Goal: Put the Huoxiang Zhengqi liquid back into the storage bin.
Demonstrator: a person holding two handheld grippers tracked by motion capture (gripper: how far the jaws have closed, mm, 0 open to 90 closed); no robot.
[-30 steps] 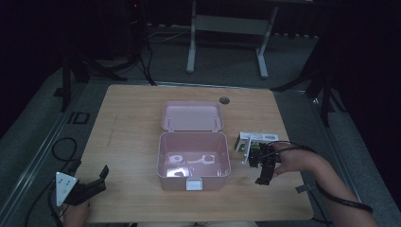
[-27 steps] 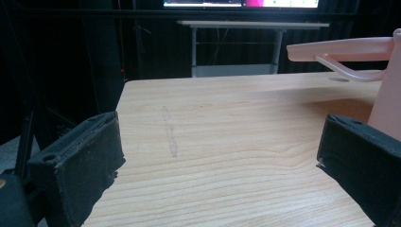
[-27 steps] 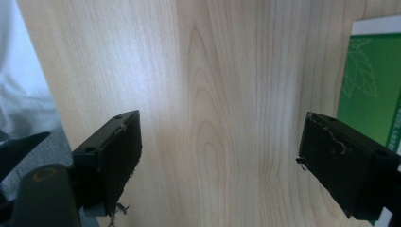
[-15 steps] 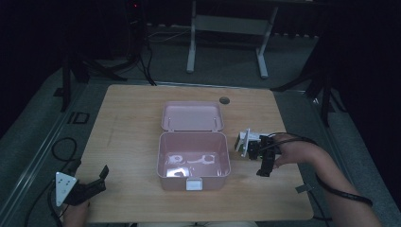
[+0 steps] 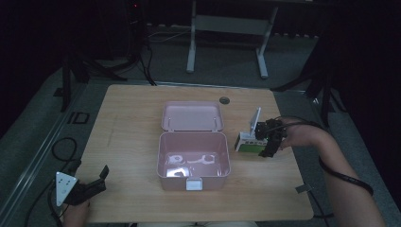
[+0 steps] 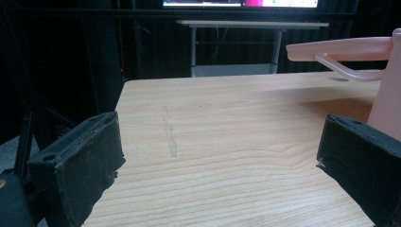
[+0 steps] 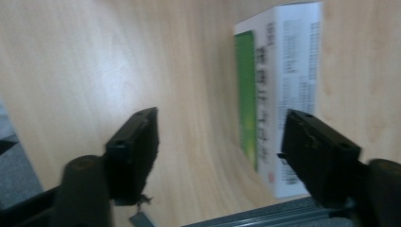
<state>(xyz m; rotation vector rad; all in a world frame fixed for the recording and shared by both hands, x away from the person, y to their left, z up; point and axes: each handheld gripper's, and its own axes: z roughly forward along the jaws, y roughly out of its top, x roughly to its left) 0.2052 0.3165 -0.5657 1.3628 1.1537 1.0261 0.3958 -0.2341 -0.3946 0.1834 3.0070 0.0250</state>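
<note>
An open pink box (image 5: pixel 193 135) stands mid-table, its lid (image 5: pixel 191 116) laid back behind it and pale small items (image 5: pixel 189 161) lying inside. Right of it a white and green carton (image 5: pixel 247 143) lies on the wood. My right gripper (image 5: pixel 262 142) is over the carton's right end, open. In the right gripper view the carton (image 7: pixel 283 94) lies by the right jaw, and the right gripper (image 7: pixel 222 123) holds nothing. My left gripper (image 5: pixel 90 176) rests at the table's front left corner, open and empty. In the left gripper view the left gripper (image 6: pixel 217 142) faces bare wood, with the pink box (image 6: pixel 385 109) at the right.
A dark round grommet (image 5: pixel 224 100) sits in the table's far edge behind the lid. A metal desk frame (image 5: pixel 227 28) stands beyond the table. Cables (image 5: pixel 61 146) loop on the floor at the left. Bare wood (image 5: pixel 127 123) stretches left of the box.
My right gripper has moved away from the person and onto the carton's right end. The left gripper and the pink box have stayed put.
</note>
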